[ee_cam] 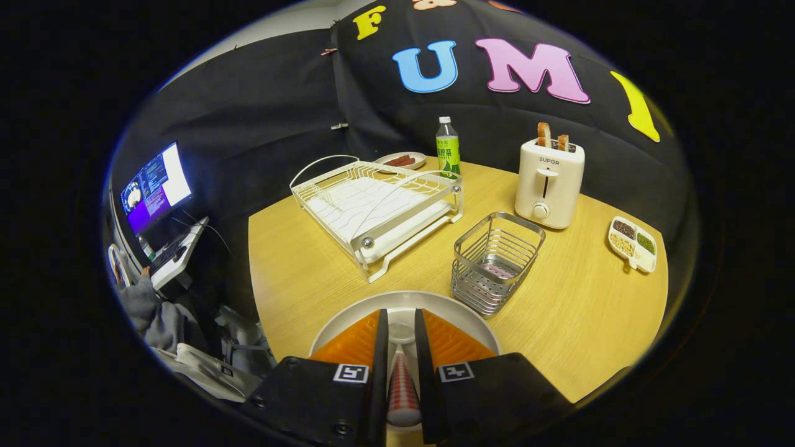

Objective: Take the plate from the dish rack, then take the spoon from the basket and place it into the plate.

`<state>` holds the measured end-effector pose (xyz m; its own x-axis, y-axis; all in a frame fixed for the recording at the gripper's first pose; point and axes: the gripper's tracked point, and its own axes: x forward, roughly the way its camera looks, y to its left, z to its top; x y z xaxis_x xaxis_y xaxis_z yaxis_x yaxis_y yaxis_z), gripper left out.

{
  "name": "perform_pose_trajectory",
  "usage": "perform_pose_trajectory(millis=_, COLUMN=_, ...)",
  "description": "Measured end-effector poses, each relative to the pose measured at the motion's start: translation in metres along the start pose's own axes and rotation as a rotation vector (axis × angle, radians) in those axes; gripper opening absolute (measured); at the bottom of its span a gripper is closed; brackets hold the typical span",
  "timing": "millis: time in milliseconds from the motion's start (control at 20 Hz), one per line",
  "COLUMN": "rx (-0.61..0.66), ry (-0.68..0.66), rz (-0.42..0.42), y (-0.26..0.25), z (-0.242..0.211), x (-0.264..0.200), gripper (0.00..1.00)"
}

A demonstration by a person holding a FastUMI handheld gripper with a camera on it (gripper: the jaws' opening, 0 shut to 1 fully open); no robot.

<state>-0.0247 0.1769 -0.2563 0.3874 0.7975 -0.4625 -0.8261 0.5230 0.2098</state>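
Gripper [401, 338]: I see my fingers closed narrowly on the spoon [402, 372].
Plate [404, 302]: directly beneath my fingertips, on the table.
Basket [495, 261]: just ahead, right.
Dish rack [376, 208]: beyond, left.

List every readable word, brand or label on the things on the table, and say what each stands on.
"SUPOR": on the front of the white toaster.
Green bottle label: print too small to read.
Square markers on the gripper, whose fingers hold the spoon over the plate: patterns, no words.
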Motion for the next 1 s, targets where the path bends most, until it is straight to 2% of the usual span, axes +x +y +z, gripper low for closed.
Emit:
perform_pose_trajectory(millis=200, rx=0.061, ry=-0.041, rz=-0.045, y=-0.016, z=0.026, x=-0.007, gripper=1.00)
perform_pose_trajectory(millis=350, rx=0.106, ry=-0.080, rz=-0.085, y=-0.027, z=0.052, x=-0.025, gripper=0.99)
perform_pose_trajectory(millis=550, rx=0.140, ry=-0.170, rz=-0.203, y=-0.048, z=0.088, x=-0.066, gripper=0.98)
perform_pose_trajectory(millis=850, rx=0.241, ry=-0.389, rz=-0.455, y=-0.068, z=0.145, x=-0.156, gripper=0.98)
perform_pose_trajectory(millis=1000, rx=0.244, ry=-0.472, rz=-0.551, y=-0.052, z=0.162, x=-0.194, gripper=0.98)
